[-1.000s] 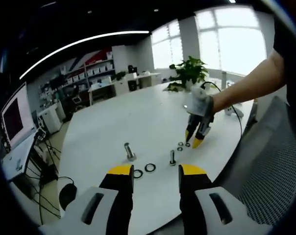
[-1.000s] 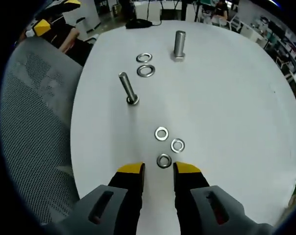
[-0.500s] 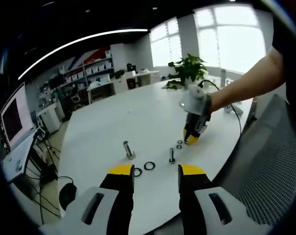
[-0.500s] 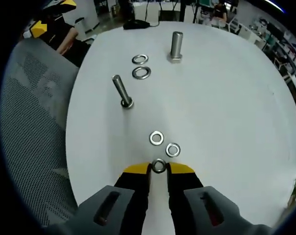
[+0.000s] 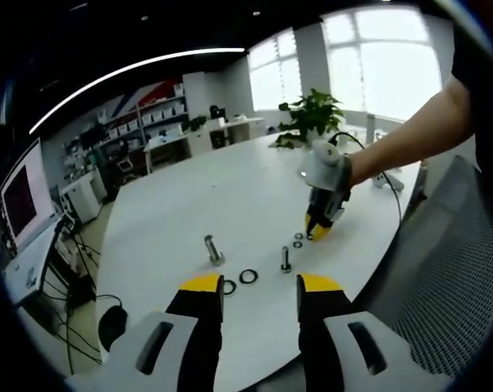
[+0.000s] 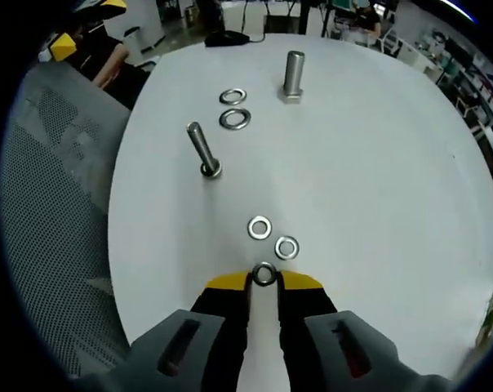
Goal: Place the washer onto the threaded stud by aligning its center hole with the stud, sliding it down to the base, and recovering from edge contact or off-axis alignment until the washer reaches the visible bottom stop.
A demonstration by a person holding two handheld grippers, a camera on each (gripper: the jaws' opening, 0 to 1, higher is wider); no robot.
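Observation:
On the white table (image 6: 377,163) stand two threaded studs: a thin one (image 6: 202,150) and a thick one (image 6: 292,76). Two small washers (image 6: 259,228) (image 6: 286,247) lie just beyond my right gripper (image 6: 264,279), which is shut on a third small washer (image 6: 264,274) at the table surface. Two larger washers (image 6: 233,96) (image 6: 235,119) lie between the studs. In the left gripper view, my left gripper (image 5: 261,287) hangs open above the near table edge, with the thin stud (image 5: 286,260), the thick stud (image 5: 213,249) and the right gripper (image 5: 316,231) beyond it.
A mesh office chair (image 6: 59,212) stands against the table's edge by the thin stud. A potted plant (image 5: 312,118) sits at the far end of the table. A person's arm (image 5: 410,143) holds the right gripper. Shelves and desks fill the room behind.
My right gripper went forward and down to the nearest small washer and shut on it. In the last half second it has hardly moved. The left gripper has stayed still.

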